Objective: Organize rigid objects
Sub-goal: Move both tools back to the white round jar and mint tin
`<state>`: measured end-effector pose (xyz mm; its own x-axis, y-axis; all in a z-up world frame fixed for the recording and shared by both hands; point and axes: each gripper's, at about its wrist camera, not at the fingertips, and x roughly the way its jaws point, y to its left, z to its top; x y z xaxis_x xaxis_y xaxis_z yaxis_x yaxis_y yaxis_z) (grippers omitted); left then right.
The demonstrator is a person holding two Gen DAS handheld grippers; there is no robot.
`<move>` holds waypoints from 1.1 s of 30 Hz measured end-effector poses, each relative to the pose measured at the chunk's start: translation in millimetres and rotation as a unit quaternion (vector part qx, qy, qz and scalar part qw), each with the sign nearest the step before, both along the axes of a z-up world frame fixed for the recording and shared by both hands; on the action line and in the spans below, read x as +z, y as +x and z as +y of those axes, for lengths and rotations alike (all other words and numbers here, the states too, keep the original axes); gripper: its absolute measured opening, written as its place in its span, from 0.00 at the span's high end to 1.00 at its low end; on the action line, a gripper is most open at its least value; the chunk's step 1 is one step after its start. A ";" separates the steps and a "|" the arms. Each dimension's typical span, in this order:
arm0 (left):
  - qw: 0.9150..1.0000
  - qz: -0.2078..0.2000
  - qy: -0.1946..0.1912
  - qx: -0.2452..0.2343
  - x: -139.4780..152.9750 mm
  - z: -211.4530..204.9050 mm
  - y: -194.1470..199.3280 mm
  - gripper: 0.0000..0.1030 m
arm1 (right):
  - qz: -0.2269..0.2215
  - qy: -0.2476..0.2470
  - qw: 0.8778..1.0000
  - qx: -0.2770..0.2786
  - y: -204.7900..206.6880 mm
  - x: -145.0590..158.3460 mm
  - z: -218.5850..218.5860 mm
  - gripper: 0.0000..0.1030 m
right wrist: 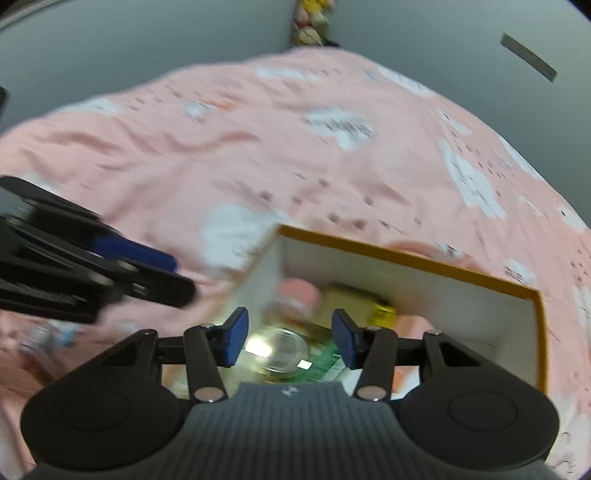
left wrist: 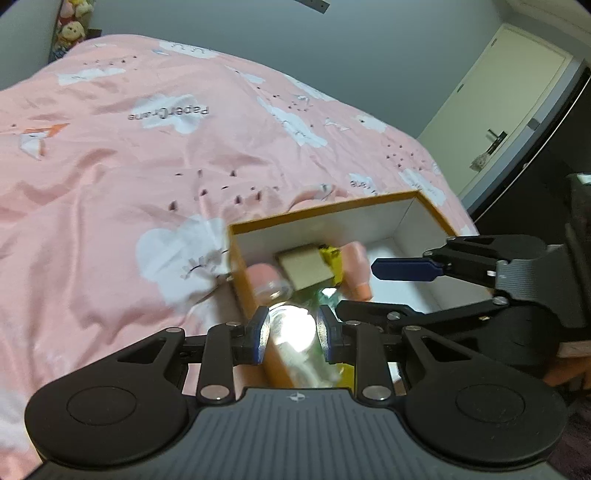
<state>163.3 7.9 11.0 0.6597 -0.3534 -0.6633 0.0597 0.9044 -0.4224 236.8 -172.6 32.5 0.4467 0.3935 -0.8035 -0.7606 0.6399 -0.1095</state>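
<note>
You are working over a bed with a pink blanket (left wrist: 110, 177) that has white clouds printed on it. An orange box (left wrist: 242, 273) with white insides is sitting on the blanket, and everything here is told from that box. Your left gripper (left wrist: 290, 334) is hanging over the near edge of the box, and its blue pads are pinching a clear glass jar (left wrist: 291, 328) that is shining in the light. Your right gripper (right wrist: 290, 338) is hanging above the inside of the box with its fingers spread apart, and the jar (right wrist: 280, 349) is showing below them, not touched. Deeper inside the box, a pink cup (left wrist: 264, 275), a tan card box (left wrist: 304, 266) and a small yellow thing (left wrist: 332, 258) are lying close together. Far behind the box, grey walls are standing around the bed. A pale door (left wrist: 509, 110) is waiting off to the box's right, and soft dolls (left wrist: 72, 26) are sitting in the far left corner.
</note>
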 end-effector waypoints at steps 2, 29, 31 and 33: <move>1.000 0.000 0.018 0.005 0.0 4.2 -11.3 0.70 | 0.000 0.015 1.000 0.008 -16.7 3.6 7.3 0.53; 0.985 0.153 0.075 -0.015 -64.0 50.3 -147.1 0.56 | 0.142 0.067 0.988 -0.003 -147.6 -68.2 44.9 0.25; 0.985 0.161 0.065 -0.014 -68.5 52.4 -153.8 0.56 | 0.159 0.062 0.985 -0.006 -151.4 -73.5 45.6 0.25; 0.984 0.166 0.058 -0.011 -71.1 53.6 -158.6 0.56 | 0.174 0.060 0.983 -0.013 -154.0 -78.1 45.3 0.24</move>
